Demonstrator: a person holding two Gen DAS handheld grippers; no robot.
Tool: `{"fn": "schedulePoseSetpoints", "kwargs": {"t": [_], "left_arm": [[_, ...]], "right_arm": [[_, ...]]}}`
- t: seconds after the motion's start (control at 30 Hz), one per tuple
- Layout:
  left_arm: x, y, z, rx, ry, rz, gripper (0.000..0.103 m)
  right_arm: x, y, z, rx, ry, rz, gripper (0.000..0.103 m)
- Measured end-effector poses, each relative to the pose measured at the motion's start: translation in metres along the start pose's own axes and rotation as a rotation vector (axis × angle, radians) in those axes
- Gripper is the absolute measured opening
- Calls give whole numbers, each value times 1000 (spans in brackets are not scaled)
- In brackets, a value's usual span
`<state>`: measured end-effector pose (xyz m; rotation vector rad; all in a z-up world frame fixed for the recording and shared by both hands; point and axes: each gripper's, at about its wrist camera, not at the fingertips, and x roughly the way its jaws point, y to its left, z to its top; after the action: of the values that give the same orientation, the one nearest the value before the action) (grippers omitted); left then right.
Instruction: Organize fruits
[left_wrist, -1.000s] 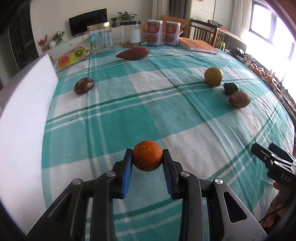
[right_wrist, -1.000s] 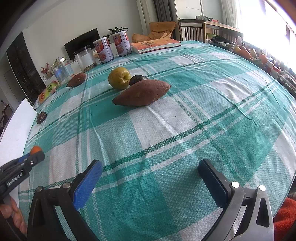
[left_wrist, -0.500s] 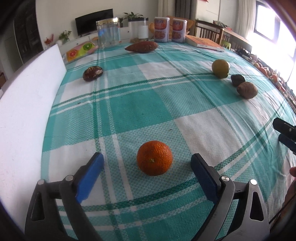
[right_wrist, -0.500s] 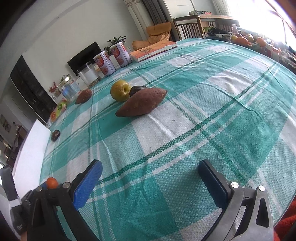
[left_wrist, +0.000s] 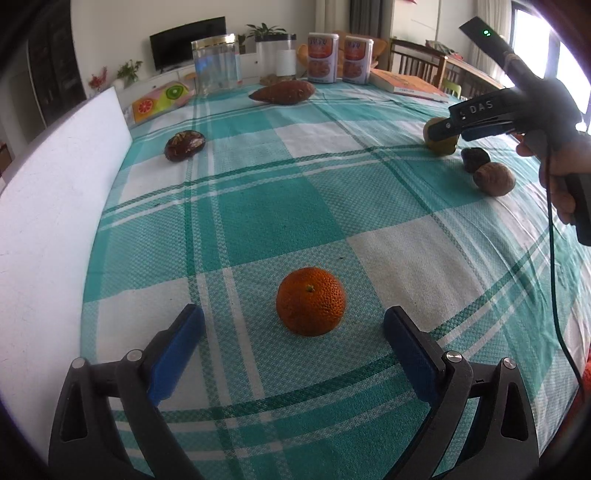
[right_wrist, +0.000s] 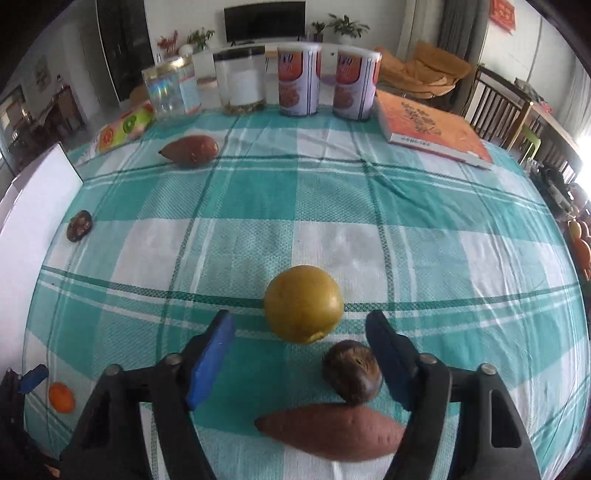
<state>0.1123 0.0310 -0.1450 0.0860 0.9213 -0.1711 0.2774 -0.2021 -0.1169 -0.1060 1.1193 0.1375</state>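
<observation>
The left tongs (left_wrist: 291, 332) stand wide and are opening further, with the orange (left_wrist: 311, 301) sitting free on the table (left_wrist: 280, 206) between the pads, touching neither, near the table's near edge. The right tongs (right_wrist: 299, 347) are partly apart and closing, pointing down over the group by the table's right edge. The yellow fruit (right_wrist: 303, 303) lies just ahead of the pad tips, and the pads do not press on it. A dark round fruit (right_wrist: 351, 371) sits just beside the right pad; whether it touches the pad is hard to tell from this angle. A sweet potato (right_wrist: 332, 430) lies under the tongs' frame, close to the dark fruit. In the left view a hand (left_wrist: 561, 177) grips the right tongs' handle above that group. A second sweet potato (left_wrist: 282, 92) lies toward the far edge, near the two tins (left_wrist: 340, 59), and a dark oval fruit (left_wrist: 184, 146) rests by the left edge, beside the white board (left_wrist: 55, 192).
</observation>
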Motion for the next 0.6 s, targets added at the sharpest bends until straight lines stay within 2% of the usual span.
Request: {"fn": "schedulePoseSetpoints", "kwargs": {"t": [0.07, 0.13, 0.27, 0.37, 0.43, 0.6], "left_arm": [[0, 0, 0, 0, 0, 0, 98], [0, 0, 0, 0, 0, 0, 98], [0, 0, 0, 0, 0, 0, 98], [0, 0, 0, -1, 0, -1, 99], [0, 0, 0, 0, 1, 0, 99], [0, 0, 0, -1, 1, -1, 99]], "right_arm": [[7, -4, 0, 6, 12, -3, 49], [-2, -7, -5, 35, -18, 9, 49], [-42, 7, -33, 81, -118, 129, 49], [-71, 28, -78, 98, -155, 235, 49], [-81, 40, -117, 126, -159, 273, 49], [-88, 46, -208, 225, -195, 237, 49]]}}
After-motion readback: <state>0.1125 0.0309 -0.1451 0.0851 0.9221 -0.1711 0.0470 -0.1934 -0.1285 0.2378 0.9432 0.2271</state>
